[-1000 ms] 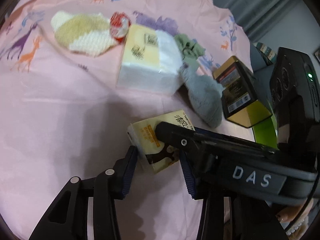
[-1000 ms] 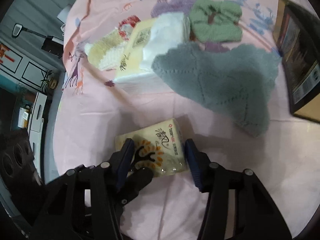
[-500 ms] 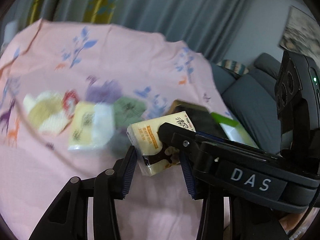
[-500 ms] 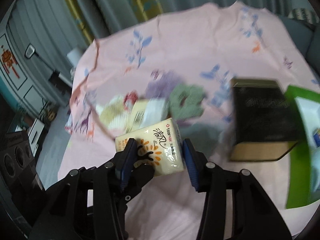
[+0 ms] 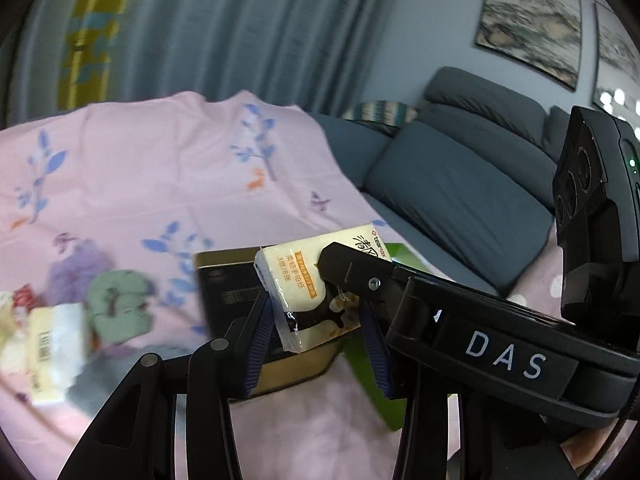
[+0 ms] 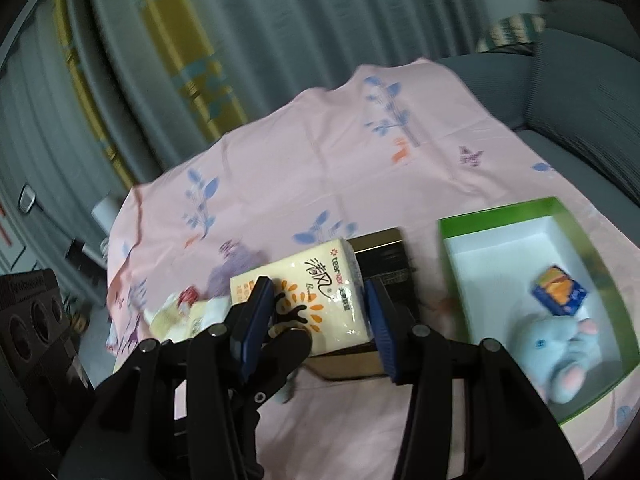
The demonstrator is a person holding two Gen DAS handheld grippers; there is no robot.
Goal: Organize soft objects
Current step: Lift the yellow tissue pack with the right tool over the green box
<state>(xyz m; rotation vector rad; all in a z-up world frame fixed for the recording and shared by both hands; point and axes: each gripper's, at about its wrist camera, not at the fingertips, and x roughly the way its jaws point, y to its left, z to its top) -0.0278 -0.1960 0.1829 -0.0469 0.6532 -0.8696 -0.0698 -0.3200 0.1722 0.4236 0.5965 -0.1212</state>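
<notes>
Above the pink cloth (image 6: 320, 168), your tissue pack (image 6: 308, 296) hangs clear of it, clamped between both claws: right gripper (image 6: 316, 320) squeezes its long sides, left gripper (image 5: 316, 320) its end. Green box (image 6: 496, 216) lies just right of the pack.

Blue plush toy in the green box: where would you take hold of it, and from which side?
Probably the rounded middle of the blue plush toy, coming from straight above with the jaws across its narrower width. It lies flat inside the green box, whose raised walls block a sideways approach. The small blue packet lies close beside it, so a low sweep would likely hit it.
</notes>
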